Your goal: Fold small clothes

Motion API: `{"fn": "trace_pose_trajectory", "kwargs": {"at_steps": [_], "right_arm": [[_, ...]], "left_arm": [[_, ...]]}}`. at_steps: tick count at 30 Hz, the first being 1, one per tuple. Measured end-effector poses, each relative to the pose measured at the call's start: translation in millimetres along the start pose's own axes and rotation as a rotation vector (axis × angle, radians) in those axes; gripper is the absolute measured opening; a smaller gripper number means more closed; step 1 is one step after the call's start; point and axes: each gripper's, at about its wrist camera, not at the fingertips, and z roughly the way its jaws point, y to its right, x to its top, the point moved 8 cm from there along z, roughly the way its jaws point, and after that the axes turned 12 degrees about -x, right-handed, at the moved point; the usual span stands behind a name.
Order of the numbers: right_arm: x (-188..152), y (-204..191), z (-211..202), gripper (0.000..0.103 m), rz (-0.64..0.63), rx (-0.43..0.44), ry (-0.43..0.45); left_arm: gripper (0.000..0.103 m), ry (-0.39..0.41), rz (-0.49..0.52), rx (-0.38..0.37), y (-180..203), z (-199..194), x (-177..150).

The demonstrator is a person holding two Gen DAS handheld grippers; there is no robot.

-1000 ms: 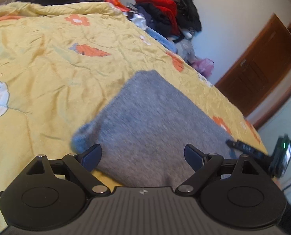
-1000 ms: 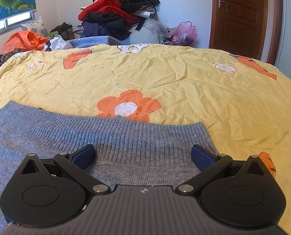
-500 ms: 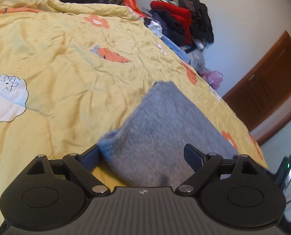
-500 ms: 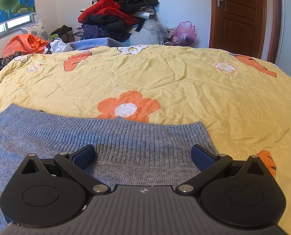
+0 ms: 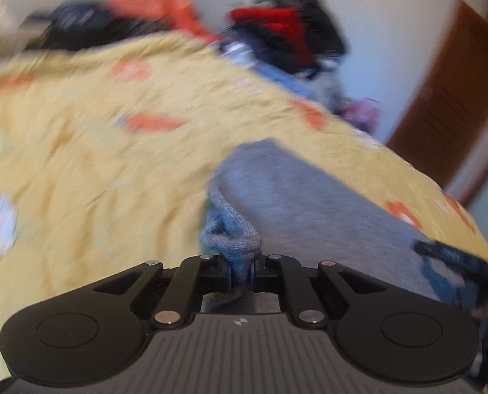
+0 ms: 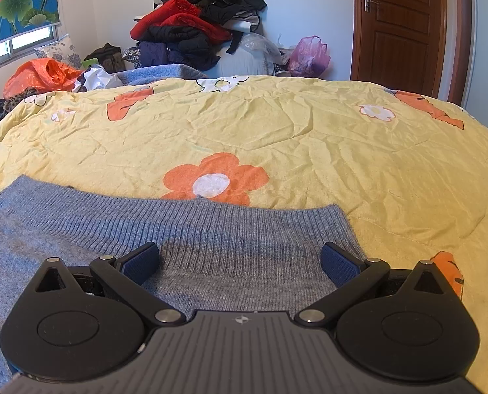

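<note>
Your left gripper (image 5: 242,274) is pinching a bunched corner of the grey-blue ribbed knit garment (image 6: 211,246) lying on the yellow flowered quilt (image 6: 309,138). Your right gripper (image 6: 240,262) hovers spread over its hem, gripping nothing — pull hard and that thin bunch may slip, or the unpinned cloth may drag.

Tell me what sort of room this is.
Most likely a home bedroom: a yellow flowered quilt spread over what seems a bed, a heap of clothes against the wall, and a wooden door.

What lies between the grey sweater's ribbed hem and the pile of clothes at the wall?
Only yellow bedspread, including its orange flower print, as the right wrist view shows.
</note>
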Motion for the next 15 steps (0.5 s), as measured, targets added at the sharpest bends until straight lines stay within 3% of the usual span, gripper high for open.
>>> {"fn": "trace_pose_trajectory", "kwargs": {"at_steps": [2, 4, 6, 9, 15], "right_arm": [[0, 0, -1, 0.103, 0.001, 0.0, 0.0], [0, 0, 0, 0.103, 0.001, 0.0, 0.0], [0, 0, -1, 0.103, 0.004, 0.001, 0.001], [0, 0, -2, 0.103, 0.007, 0.0, 0.002], [2, -2, -1, 0.103, -0.011, -0.008, -0.016]], "left_arm": [[0.006, 0.028, 0.251, -0.072, 55, -3, -3], [0.007, 0.001, 0.493, -0.159, 107, 0, -28], [0.007, -0.047, 0.632, -0.199, 134, 9, -60], [0.007, -0.112, 0.655, -0.188, 136, 25, -91], [0.007, -0.11, 0.564, -0.203, 122, 23, -86]]}}
